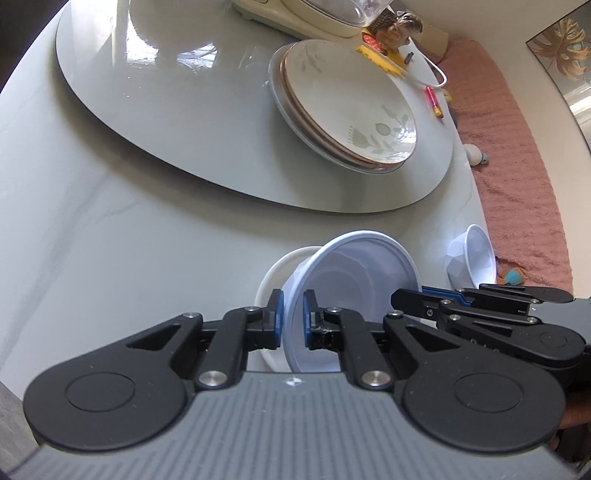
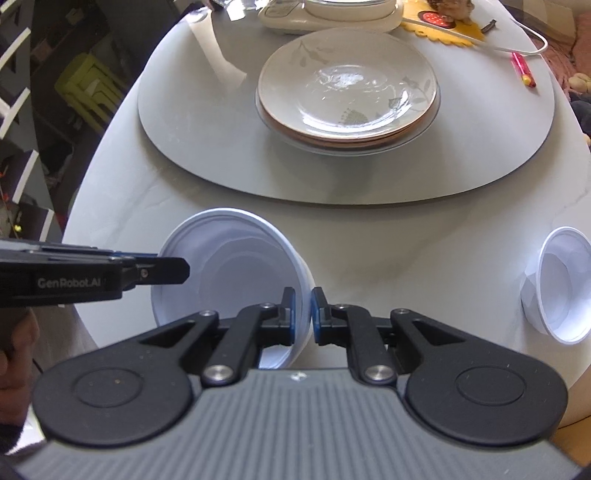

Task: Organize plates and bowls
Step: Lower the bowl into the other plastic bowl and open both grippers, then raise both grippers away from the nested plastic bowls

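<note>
Both grippers, left (image 1: 293, 319) and right (image 2: 303, 317), clamped on white bowl's (image 2: 229, 266) opposite rims, mouth tilted toward plates (image 2: 347, 88).

table: pale marbled top (image 2: 406, 236) filling the middle of both views
turntable: grey round disc (image 2: 207, 147) on the table, upper half of the frame
appliance: cream base (image 2: 295, 18) at the top edge, on the turntable
yellow mat: scalloped edge (image 2: 436, 35), upper right, with a red dotted patch on it
cable: white cord (image 2: 532, 50) looping at the upper right
pen: pink-red with a yellow tip (image 2: 524, 72), right side near the turntable's edge
pink blanket: ribbed cloth (image 1: 517, 147) along the right edge
picture: gold leaf print (image 1: 565, 48), upper right corner
stools: green stack (image 2: 86, 83), upper left
</note>
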{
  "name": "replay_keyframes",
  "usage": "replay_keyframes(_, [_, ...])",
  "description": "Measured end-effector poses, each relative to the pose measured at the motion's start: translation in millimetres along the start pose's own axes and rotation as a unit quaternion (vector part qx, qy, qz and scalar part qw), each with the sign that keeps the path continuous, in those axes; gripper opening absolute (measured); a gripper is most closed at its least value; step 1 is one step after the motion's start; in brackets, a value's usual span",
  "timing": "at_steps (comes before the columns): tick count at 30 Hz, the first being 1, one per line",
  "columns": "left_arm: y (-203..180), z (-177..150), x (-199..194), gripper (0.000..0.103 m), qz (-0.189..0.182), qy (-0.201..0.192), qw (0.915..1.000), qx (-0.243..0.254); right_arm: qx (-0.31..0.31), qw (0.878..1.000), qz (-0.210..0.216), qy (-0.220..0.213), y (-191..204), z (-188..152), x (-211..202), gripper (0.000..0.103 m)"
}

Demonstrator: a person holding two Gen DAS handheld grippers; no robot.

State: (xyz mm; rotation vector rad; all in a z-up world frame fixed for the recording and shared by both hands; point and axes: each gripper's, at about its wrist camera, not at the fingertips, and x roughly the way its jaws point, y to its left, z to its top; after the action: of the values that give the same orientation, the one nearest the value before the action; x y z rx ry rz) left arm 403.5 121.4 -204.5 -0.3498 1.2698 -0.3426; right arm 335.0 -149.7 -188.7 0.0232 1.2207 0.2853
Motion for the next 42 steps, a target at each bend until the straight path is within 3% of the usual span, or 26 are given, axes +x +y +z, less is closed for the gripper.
replay_keyframes(5, [-0.5,-1.3,-7.8,0.017,0.01,-0.001,0.9999,-0.005,0.017,1.0,0.007,-0.005,-6.3,-1.0,-5.8,0.014])
replay_keyframes(8, [-4.4,-2.3,-15.9,0.021,0.016,-0.011,0.9998,-0.002,0.02,1.0,0.005,-0.01,-8.6,-1.7,-12.0,0.026])
replay_keyframes(15, [-24.6,-3.1,-46.4,0.022,0.013,-0.032,0.9994,-0.001,0.009,0.999,0.006,-0.051,-13.2,-3.2,-44.4,0.026])
replay_keyframes(27, [-82.4,-1.2,-93.9,0.022,0.024,-0.086,0.994,0.064,-0.005,0.992,0.008,-0.127,-17.2,-1.0,-99.5,0.026])
replay_keyframes(37, [-115.2,-0.2,-116.9,0.022,0.026,-0.113,0.9883,0.099,0.001,0.988,-0.002,-0.157,-24.9,-5.2,-126.2,0.026])
replay_keyframes(42, [-119.5,4.9,-127.0,0.022,0.007,-0.123,0.9877,0.096,0.011,0.985,-0.013,-0.173,-28.9,-6.0,-137.3,0.026])
